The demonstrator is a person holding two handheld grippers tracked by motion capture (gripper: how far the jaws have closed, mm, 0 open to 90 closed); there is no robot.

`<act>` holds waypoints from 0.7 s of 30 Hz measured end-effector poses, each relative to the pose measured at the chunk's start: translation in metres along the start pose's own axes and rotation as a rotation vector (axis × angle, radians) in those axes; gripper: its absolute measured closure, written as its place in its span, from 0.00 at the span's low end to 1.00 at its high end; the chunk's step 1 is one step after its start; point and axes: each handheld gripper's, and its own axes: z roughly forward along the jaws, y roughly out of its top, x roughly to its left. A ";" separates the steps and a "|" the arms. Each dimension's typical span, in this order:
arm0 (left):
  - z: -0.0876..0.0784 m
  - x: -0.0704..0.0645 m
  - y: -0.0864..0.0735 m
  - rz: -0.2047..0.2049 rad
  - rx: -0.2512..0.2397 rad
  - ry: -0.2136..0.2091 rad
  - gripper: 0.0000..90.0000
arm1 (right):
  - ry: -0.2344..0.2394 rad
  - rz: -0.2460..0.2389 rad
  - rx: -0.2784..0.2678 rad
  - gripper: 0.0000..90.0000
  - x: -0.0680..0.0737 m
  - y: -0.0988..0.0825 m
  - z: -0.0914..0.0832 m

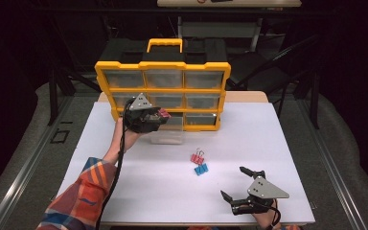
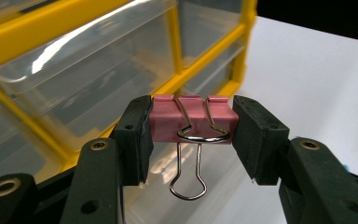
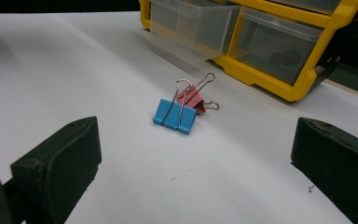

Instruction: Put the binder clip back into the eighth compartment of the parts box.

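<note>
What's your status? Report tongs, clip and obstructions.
Left tongs shut on pink clip, above pulled-out clear drawer. Right tongs open, resting on table. Nothing in the way.

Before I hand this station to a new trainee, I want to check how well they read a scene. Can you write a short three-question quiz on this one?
1. What do the left tongs hold?
2. True or false: the right tongs are shut on the blue binder clip.
3. Which drawer of the yellow organizer is pulled out? A) top left B) bottom middle C) top right

Key:
1. A pink binder clip, pinched by its sides, wire handles hanging down.
2. False: they stand open above the white table, apart from the blue clip, which lies touching a red binder clip.
3. B, the clear drawer below the left tongs.
</note>
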 end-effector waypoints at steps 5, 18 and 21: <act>0.005 0.002 -0.002 -0.045 0.008 0.028 0.55 | -0.001 0.001 0.000 0.01 0.000 0.000 0.000; 0.016 0.003 -0.010 -0.090 0.040 0.064 0.55 | -0.002 0.001 0.001 0.01 0.000 0.000 0.000; 0.019 0.004 -0.011 -0.097 0.043 0.065 0.55 | -0.002 0.001 0.002 0.01 0.000 0.000 0.000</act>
